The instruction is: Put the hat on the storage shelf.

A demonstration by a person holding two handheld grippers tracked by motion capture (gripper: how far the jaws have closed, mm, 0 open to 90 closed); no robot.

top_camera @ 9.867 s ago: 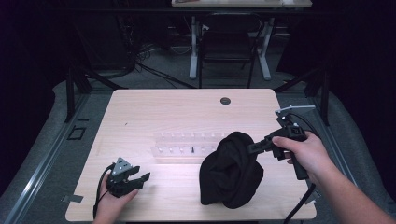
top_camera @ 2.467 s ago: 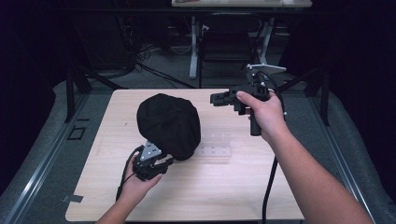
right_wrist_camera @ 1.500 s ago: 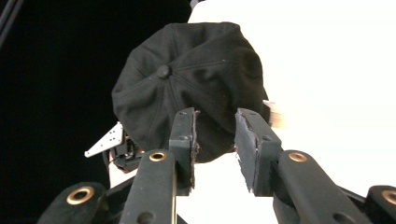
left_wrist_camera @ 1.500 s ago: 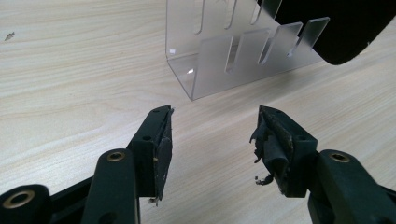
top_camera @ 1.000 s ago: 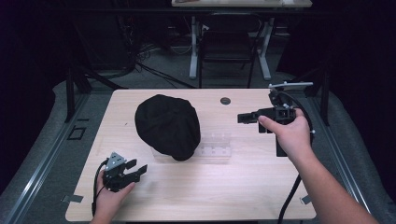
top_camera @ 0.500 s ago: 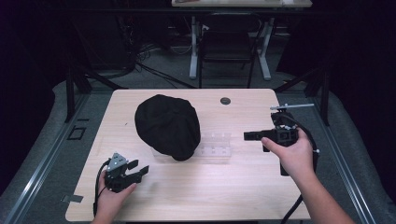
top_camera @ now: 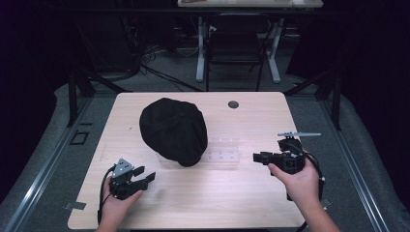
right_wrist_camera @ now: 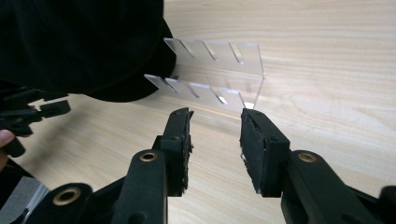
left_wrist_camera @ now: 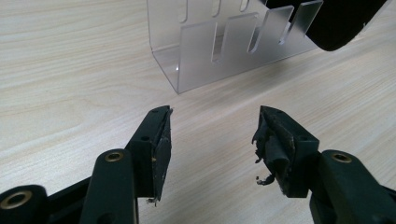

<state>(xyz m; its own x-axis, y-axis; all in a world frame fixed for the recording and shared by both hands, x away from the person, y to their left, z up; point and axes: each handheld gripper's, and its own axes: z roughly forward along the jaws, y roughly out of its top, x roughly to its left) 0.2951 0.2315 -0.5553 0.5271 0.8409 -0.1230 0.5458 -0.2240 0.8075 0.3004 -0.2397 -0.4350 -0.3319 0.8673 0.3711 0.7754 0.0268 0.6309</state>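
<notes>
A light wooden table (top_camera: pixel 251 193) holds a black cap (top_camera: pixel 173 130) and a clear plastic rack (top_camera: pixel 222 149). The cap sits on the left end of the rack and covers that part, so the rack pokes out to the right of it. The rack is a see-through holder with a row of thin slots cut into its two walls. In the right gripper view the slots (right_wrist_camera: pixel 205 50) that show have nothing in them, and the cap (right_wrist_camera: pixel 79 42) hangs over the rack's far end. What is under the cap cannot be seen. In the left gripper view the rack (left_wrist_camera: pixel 219 46) stands just past the jaws, its slots bare too, with a bit of the cap (left_wrist_camera: pixel 336 21) at the top right corner. The left gripper (top_camera: pixel 145 175) is held in the person's left hand (top_camera: pixel 116 205) near the front left of the table, below the cap and apart from it. Its jaws are spread wide with nothing between them. The right gripper (top_camera: pixel 256 157) is held in the right hand (top_camera: pixel 297 181) at the right side of the table, pointing left at the bare end of the rack and close to it. Its jaws are apart too, a little less wide, and hold nothing. A small dark round hole (top_camera: pixel 233 104) sits in the table near the far edge.
</notes>
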